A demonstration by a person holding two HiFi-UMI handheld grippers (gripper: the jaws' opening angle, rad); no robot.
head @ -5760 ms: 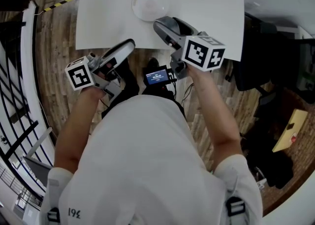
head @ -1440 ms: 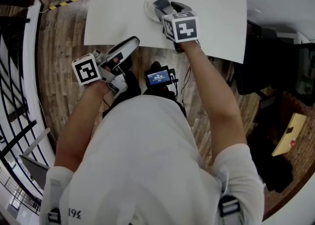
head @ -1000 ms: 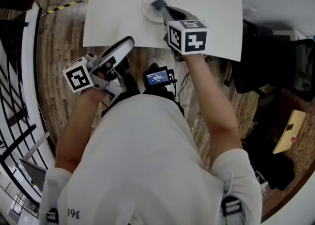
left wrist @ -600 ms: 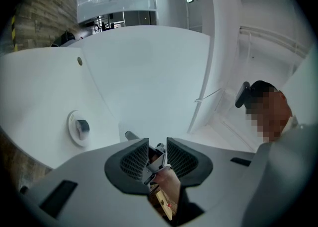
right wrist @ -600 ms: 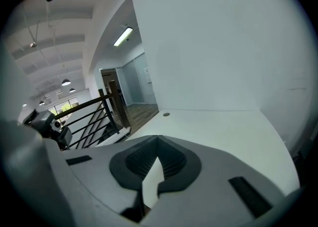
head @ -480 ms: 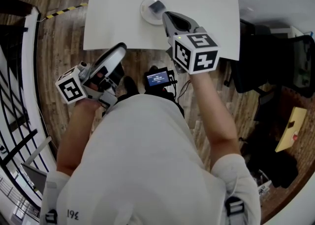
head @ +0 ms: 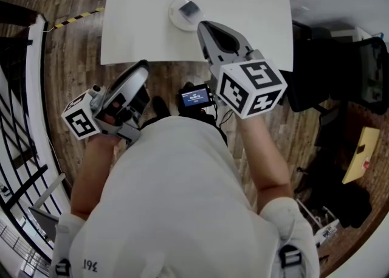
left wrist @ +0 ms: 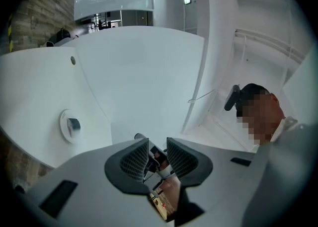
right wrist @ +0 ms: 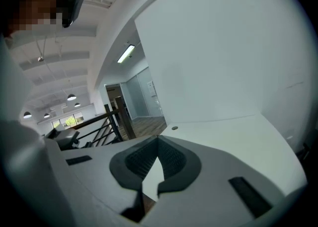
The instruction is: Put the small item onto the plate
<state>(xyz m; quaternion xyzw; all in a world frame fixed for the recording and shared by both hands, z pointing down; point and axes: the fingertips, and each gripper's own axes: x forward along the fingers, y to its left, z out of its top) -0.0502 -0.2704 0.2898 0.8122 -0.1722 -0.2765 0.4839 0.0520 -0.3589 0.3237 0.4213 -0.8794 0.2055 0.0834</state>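
Table [head: 243, 3], small item [head: 190, 9] askew on plate [head: 175, 20], empty left gripper [left wrist: 157, 140] ajar, right gripper [right wrist: 158, 141] closed

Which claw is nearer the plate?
The right claw: its shut tips show just beside the plate on the table. The left claw hangs off the table's edge, over the floor.

Bright, even light from ceiling strip [right wrist: 126, 53]; white bench [head: 243, 3] washed out, faint shadows; strong fisheye bending, black corners in gripper views.
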